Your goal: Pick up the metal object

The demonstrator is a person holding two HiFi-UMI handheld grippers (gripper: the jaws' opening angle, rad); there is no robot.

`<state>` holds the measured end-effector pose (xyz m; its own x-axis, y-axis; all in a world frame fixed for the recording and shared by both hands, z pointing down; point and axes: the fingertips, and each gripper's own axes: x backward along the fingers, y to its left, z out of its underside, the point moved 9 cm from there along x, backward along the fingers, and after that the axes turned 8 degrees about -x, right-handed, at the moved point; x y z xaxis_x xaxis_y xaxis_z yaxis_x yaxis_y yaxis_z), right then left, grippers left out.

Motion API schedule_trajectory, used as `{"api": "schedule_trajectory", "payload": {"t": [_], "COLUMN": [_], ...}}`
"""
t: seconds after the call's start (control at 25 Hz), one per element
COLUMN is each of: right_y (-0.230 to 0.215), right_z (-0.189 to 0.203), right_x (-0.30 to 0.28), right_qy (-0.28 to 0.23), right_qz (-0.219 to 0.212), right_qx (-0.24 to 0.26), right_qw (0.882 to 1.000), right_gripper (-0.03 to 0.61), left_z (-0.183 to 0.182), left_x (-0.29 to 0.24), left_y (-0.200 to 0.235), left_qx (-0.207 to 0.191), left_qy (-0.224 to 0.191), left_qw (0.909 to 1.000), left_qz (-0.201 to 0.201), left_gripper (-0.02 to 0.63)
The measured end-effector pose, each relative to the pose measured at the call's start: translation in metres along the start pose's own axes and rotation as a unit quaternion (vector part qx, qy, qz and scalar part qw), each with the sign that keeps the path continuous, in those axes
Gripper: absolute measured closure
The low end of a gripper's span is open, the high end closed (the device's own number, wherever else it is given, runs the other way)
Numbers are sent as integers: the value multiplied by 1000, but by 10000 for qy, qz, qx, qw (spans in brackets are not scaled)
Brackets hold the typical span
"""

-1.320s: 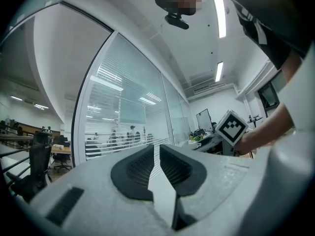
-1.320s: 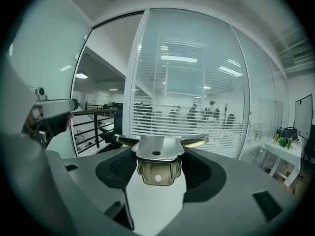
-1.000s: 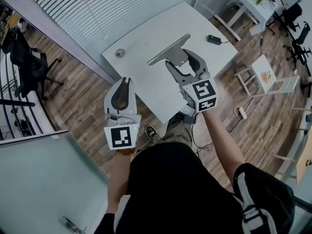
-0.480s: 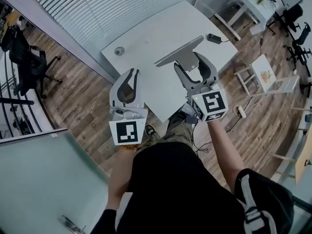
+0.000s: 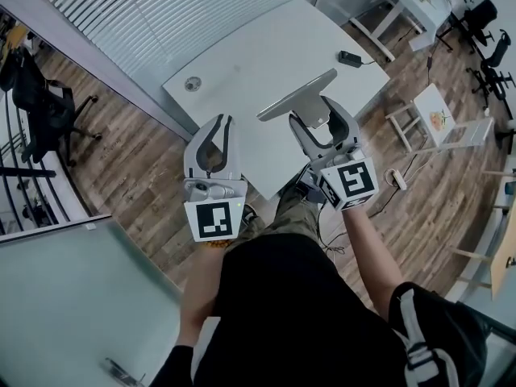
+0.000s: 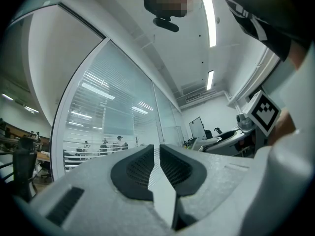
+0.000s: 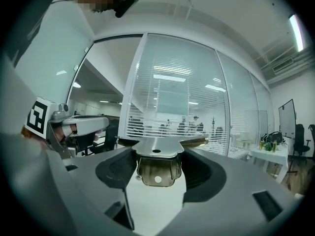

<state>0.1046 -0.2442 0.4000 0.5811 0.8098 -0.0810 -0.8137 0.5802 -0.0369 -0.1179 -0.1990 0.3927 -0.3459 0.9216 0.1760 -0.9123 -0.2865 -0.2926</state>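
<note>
The metal object (image 5: pixel 297 95) is a flat silver bar with a folded bracket under its middle. My right gripper (image 5: pixel 321 113) is shut on that bracket and holds the bar level above the near edge of the white table (image 5: pixel 266 47). In the right gripper view the metal object's bracket (image 7: pixel 156 168) sits between the dark pads, with the bar across the top. My left gripper (image 5: pixel 219 124) hangs to the left over the table's near corner, shut with nothing in it. In the left gripper view the left gripper (image 6: pixel 156 150) shows its pads pressed together.
A small round fitting (image 5: pixel 191 84) sits at the table's left corner and a black adapter (image 5: pixel 349 57) with a cable at its right. A white stool (image 5: pixel 439 119) stands to the right, a black office chair (image 5: pixel 48 103) to the left. A glass wall runs behind.
The right gripper has drawn back toward the person and to the right, carrying the metal object. The left gripper has moved a little up and to the right.
</note>
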Motion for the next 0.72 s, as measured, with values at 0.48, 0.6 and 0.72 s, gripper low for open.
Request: {"api": "schedule_trajectory", "payload": {"t": [0.48,0.6,0.72], "right_y": [4,6,6], "right_z": [18,19,20], "right_x": [18,20,21], "right_qy": [-34,-31,-17], "right_qz": [-1,19,24], "right_qx": [10,0,38], "right_qw": [10000,10000,10000], "right_gripper": [293,293,293], "left_z": [8,11,14], "left_x": [7,10,11], "left_y": [-12,-16,-18], "left_qx": [136,155,304], "left_qy": [36,90,125], "left_qw": [9999,9998,9994], "left_qz": [11,61,45], "left_gripper": [580,580,580]}}
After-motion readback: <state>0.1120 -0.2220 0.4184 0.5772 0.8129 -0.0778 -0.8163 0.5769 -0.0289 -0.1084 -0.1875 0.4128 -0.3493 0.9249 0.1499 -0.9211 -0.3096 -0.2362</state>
